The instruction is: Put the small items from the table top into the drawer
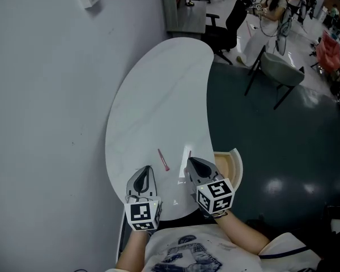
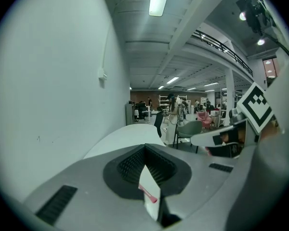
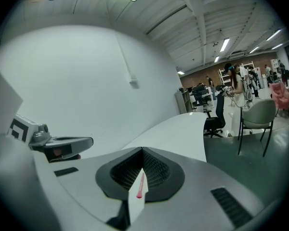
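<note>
Head view: a slim pink stick lies flat on the white kidney-shaped table. It sits between the two grippers and just ahead of their tips, nearer the left gripper than the right gripper, and touches neither.

The left gripper view shows that gripper's jaws clenched tip to tip with nothing in them; the stick shows only as a pink streak on the table through the slit below. The right gripper view shows the same: jaws pressed together, empty, with the pink streak seen through the slit.

The open drawer, pale inside, juts out past the table's right edge just beside the right gripper. A grey wall runs close along the table's left edge. The tabletop stretches away bare beyond the stick. Dark floor lies to the right, with a grey chair well apart.
</note>
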Available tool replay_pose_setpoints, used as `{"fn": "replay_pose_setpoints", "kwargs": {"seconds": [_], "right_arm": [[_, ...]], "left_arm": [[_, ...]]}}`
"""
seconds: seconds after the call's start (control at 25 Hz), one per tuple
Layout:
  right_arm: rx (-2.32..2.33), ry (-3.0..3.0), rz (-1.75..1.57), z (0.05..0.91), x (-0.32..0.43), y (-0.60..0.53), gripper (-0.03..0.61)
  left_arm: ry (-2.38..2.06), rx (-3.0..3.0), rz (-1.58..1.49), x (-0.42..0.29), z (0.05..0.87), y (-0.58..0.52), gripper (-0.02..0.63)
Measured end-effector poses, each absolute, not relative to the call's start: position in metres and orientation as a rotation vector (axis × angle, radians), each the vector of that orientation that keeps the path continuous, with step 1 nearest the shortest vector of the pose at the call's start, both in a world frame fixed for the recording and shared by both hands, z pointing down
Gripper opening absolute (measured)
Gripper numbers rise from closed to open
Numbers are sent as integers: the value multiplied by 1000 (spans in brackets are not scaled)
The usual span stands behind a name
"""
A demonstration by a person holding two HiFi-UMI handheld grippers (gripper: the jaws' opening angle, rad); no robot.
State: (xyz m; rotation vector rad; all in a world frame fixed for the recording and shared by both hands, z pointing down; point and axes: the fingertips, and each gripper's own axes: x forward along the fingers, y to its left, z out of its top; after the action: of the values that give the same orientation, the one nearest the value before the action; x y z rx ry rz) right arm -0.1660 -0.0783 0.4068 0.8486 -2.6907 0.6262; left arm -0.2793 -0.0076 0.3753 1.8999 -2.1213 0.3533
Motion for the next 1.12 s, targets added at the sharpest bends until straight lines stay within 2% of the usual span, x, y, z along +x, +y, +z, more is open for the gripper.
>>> {"fn": "replay_pose_setpoints", "kwargs": {"seconds": [1.12], "right_arm": [[1386, -2322, 650, 469, -151, -100, 22]], "left_arm": [[-1679, 2300, 412, -293, 431, -84, 25]]}}
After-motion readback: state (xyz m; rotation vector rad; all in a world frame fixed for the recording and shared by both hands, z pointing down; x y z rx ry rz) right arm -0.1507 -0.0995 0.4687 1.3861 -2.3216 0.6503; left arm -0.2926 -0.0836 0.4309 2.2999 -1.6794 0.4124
